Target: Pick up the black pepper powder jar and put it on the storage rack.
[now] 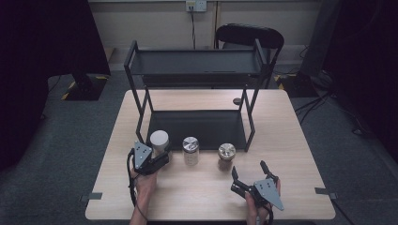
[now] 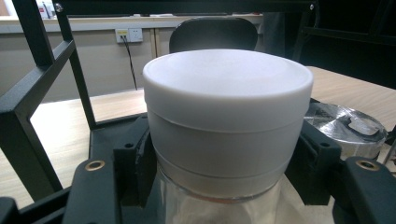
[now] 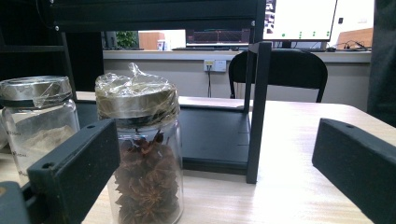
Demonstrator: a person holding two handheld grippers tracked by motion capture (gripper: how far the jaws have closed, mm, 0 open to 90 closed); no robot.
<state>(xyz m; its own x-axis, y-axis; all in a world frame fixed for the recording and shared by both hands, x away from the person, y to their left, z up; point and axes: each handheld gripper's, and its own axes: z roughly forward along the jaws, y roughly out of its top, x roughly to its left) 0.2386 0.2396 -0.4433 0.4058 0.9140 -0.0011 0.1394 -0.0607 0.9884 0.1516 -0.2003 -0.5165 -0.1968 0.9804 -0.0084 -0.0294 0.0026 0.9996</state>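
A white-lidded jar [image 1: 159, 139] stands on the table in front of the black shelf's left leg. My left gripper [image 1: 157, 157] is shut on it. In the left gripper view the white-lidded jar [image 2: 227, 116] sits between the two black jaws, which press on its clear body below the lid. My right gripper [image 1: 248, 169] rests open near the table's front right, with nothing between its fingers. In the right gripper view a star anise jar [image 3: 140, 158] with a foil-wrapped lid stands just beyond the left jaw.
A black two-tier shelf [image 1: 197, 123] stands at the table's middle and back. In front of it stand a silver-lidded jar [image 1: 190, 150] and a gold-lidded jar [image 1: 226, 156]. A black chair [image 1: 249, 35] is behind the table. The wooden table [image 1: 197, 192] has bare surface at the front.
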